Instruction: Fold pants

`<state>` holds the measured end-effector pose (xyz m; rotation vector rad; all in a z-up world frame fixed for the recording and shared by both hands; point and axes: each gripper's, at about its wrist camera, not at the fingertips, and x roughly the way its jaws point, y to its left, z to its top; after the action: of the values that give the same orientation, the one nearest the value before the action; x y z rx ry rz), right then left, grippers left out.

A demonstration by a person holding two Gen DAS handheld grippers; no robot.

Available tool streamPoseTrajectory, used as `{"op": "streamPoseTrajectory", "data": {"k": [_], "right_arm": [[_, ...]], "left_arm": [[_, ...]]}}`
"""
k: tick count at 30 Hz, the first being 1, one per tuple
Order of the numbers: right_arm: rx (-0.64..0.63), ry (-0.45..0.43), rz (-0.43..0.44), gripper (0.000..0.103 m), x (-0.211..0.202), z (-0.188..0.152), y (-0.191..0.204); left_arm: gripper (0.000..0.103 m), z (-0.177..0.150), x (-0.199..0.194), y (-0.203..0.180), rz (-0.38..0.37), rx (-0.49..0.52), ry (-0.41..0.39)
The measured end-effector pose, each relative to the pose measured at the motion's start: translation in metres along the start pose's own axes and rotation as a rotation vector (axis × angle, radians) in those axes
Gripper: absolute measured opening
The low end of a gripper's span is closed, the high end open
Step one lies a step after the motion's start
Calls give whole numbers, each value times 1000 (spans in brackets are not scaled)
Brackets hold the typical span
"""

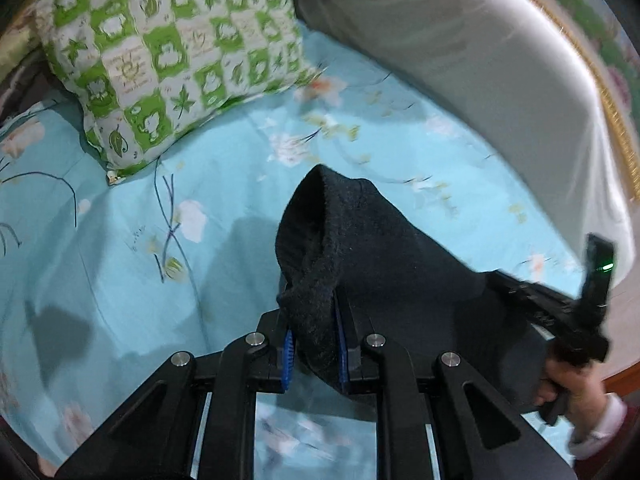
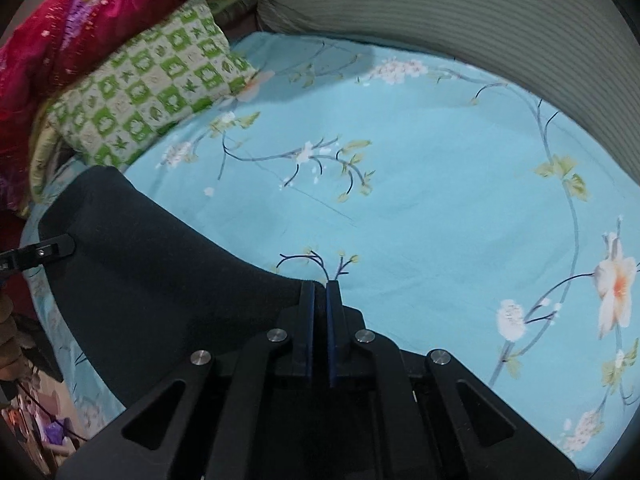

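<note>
The black pants (image 1: 360, 248) hang between my two grippers above the light blue flowered bedsheet (image 1: 200, 160). My left gripper (image 1: 314, 344) is shut on a bunched fold of the pants that sticks up past its fingers. My right gripper (image 2: 319, 286) is shut on another edge of the pants (image 2: 152, 276), which stretch away to the left. The right gripper also shows in the left wrist view (image 1: 560, 316), held by a hand. The tip of the left gripper shows at the left edge of the right wrist view (image 2: 52, 248), clamped on the cloth.
A green and white checked pillow (image 1: 172, 60) lies at the back left of the bed. A grey-white bolster (image 1: 480, 48) runs along the back right. Red and pink bedding (image 2: 60, 40) is piled behind the pillow. The bedsheet (image 2: 420, 184) is bare ahead of the right gripper.
</note>
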<state>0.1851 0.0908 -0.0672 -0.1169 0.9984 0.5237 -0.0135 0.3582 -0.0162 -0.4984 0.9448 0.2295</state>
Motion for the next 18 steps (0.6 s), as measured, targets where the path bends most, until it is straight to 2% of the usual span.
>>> {"op": "streamPoseTrajectory", "data": {"k": [4, 7, 10, 11, 12, 15, 17, 18], "right_arm": [[4, 26, -30, 6, 17, -4, 2], [38, 29, -34, 6, 22, -6, -5], [106, 36, -3, 10, 22, -8, -13], [123, 30, -5, 13, 18, -9, -15], [142, 20, -18, 16, 11, -10, -18], [196, -9, -6, 17, -13, -15, -29], [234, -37, 0, 26, -36, -25, -40], [254, -53, -4, 38, -47, -31, -46]], "left_arm": [[17, -5, 32, -1, 90, 96, 38], [22, -13, 48, -8, 177, 181, 58], [37, -16, 45, -12, 238, 222, 57], [47, -15, 43, -12, 259, 223, 55], [54, -13, 35, -11, 284, 214, 42], [52, -1, 14, -7, 263, 172, 13], [52, 4, 1, -12, 252, 168, -8], [52, 6, -4, -20, 230, 175, -15]]}}
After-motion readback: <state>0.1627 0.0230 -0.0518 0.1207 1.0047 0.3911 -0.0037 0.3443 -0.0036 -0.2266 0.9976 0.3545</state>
